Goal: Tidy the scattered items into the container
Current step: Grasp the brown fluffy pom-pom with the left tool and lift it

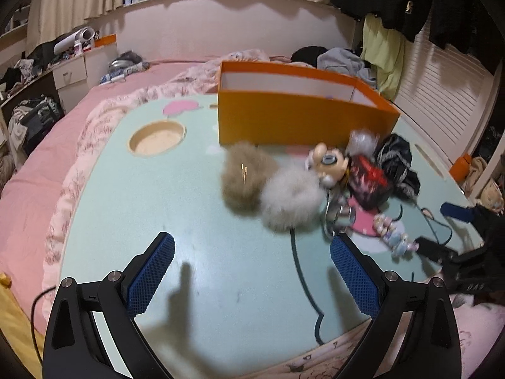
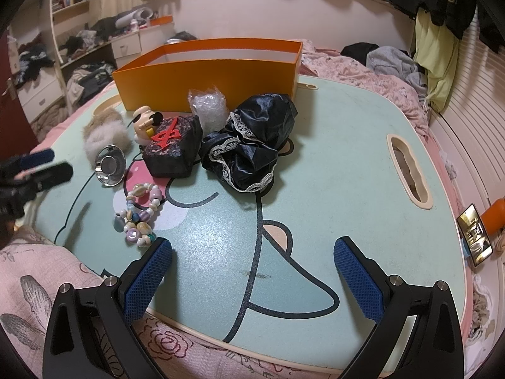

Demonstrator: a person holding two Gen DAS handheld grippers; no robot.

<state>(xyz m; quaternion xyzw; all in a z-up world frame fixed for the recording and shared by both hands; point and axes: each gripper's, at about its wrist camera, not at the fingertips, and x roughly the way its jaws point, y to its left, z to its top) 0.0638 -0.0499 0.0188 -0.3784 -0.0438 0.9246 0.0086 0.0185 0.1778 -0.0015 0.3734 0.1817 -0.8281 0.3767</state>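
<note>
An orange box (image 1: 296, 120) (image 2: 208, 79) stands open at the back of the mint table (image 1: 189, 221) (image 2: 331, 164). In front of it lie a brown and white furry piece (image 1: 268, 186) (image 2: 105, 132), a toy figure (image 1: 328, 161) (image 2: 146, 121), a dark pouch with a red character (image 1: 367, 180) (image 2: 173, 147), a clear plastic bag (image 2: 210, 107), a black lace-trimmed cloth (image 1: 397, 161) (image 2: 252, 145), a metal cup (image 2: 109, 165) and a bead bracelet (image 1: 394, 233) (image 2: 140, 213). My left gripper (image 1: 252, 271) is open and empty, short of the furry piece. My right gripper (image 2: 252, 271) is open and empty, right of the bracelet.
The table lies on a pink bed (image 1: 41, 170). It has a round hole (image 1: 157, 138) and a slot handle (image 2: 408, 172). A phone (image 2: 475, 235) lies off the right edge. Drawers (image 2: 126, 45) and clothes stand behind. The left gripper shows at the left edge of the right wrist view (image 2: 34, 170).
</note>
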